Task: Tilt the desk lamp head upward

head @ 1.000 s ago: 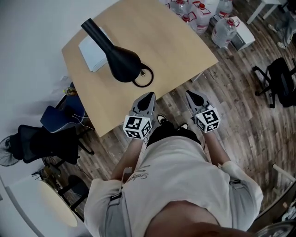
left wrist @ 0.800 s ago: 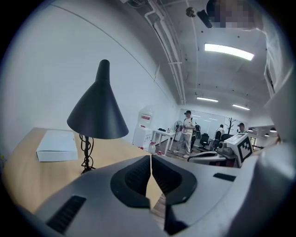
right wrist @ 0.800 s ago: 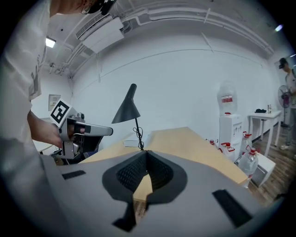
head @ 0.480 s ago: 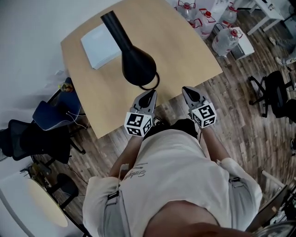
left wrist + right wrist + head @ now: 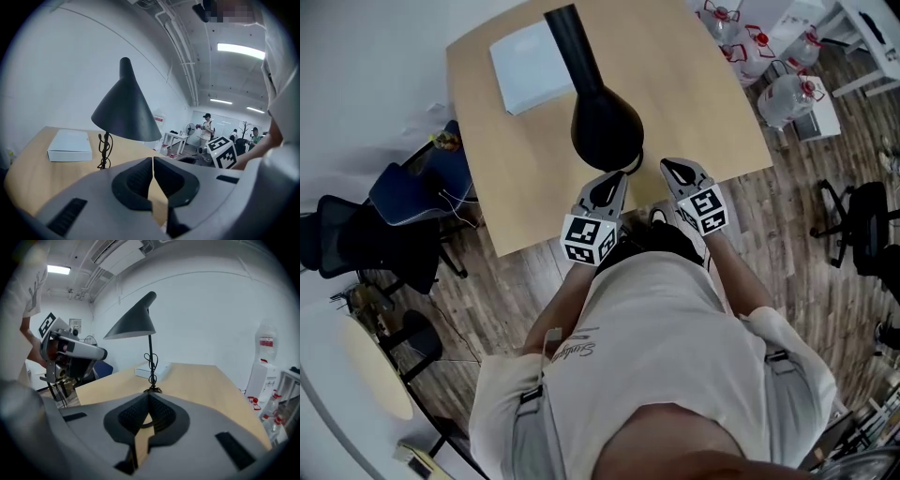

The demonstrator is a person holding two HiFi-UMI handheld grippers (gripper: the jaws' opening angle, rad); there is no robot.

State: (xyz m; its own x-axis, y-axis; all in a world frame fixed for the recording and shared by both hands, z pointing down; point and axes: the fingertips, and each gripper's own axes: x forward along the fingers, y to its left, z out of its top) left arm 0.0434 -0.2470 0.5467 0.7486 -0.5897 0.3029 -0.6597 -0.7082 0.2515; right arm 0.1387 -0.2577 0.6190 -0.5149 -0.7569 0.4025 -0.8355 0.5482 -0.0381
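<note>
Lamp (image 5: 605, 127) stands on the near part of the table (image 5: 703, 89), a light wood-grain top with rounded corners. The head is a matte black cone, wide rim facing down, narrow neck slanting up and away toward the wall. A thin black stem runs below it, with a cord (image 5: 104, 150) looped in loose coils around the stem. The flat white box (image 5: 530, 66), rectangular and smooth, lies on the table beside the neck, further back.

Left gripper (image 5: 607, 183) is held at the near table edge just short of the head, not touching it. Its grey moulded jaws with ribbed black pads are pressed tip to tip, nothing between them. In the left gripper view the gripper (image 5: 153, 161) points at the lamp (image 5: 125, 110) from below the rim, and the box (image 5: 70, 145) sits left of the stem.

Right gripper (image 5: 675, 169) is also at the edge, right of the head and apart from it. Its jaws (image 5: 149, 397) meet at the tips and are empty. The lamp (image 5: 133, 324) stands just beyond them, with the box (image 5: 152, 371) behind.

Plank floor; clear water bottles (image 5: 787, 94) past the table's right corner.
</note>
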